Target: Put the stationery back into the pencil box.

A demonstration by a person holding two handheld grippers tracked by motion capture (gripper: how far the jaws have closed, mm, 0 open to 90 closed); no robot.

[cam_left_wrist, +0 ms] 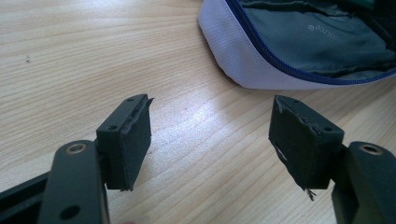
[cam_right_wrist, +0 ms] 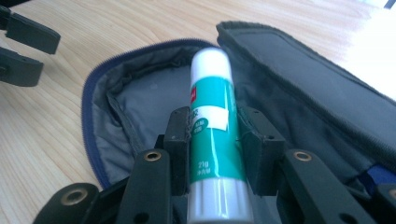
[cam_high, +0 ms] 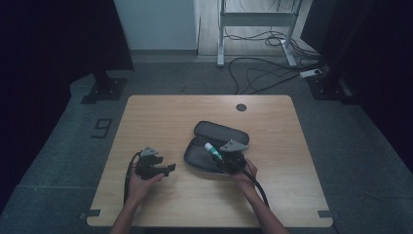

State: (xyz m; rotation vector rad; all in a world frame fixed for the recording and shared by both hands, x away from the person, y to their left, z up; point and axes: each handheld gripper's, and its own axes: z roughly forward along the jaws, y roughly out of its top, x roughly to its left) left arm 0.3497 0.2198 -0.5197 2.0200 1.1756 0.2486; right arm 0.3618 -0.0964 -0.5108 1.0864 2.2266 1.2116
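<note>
Right gripper view, right tool point(cam_right_wrist: 215, 135) clamping glue stick point(cam_right_wrist: 212, 126), over open pouch point(cam_right_wrist: 140, 98), left tool point(cam_left_wrist: 210, 140) gaping empty.

glue stick point(cam_right_wrist: 215, 140): lower end cut off by frame edge, cap tip blurred | pouch point(cam_left_wrist: 299, 42): far side cut off | pouch label: unreadable

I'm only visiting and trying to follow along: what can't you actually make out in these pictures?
- Glue stick: in the right gripper view its lower end is cut off by the bottom edge; the small print is blurred.
- Pencil case: in the left gripper view the top and right edges crop it; the lining logo is too small.
- Right gripper: in the high view its grey plate covers the jaws.
- Left gripper: high view too dark for detail.
</note>
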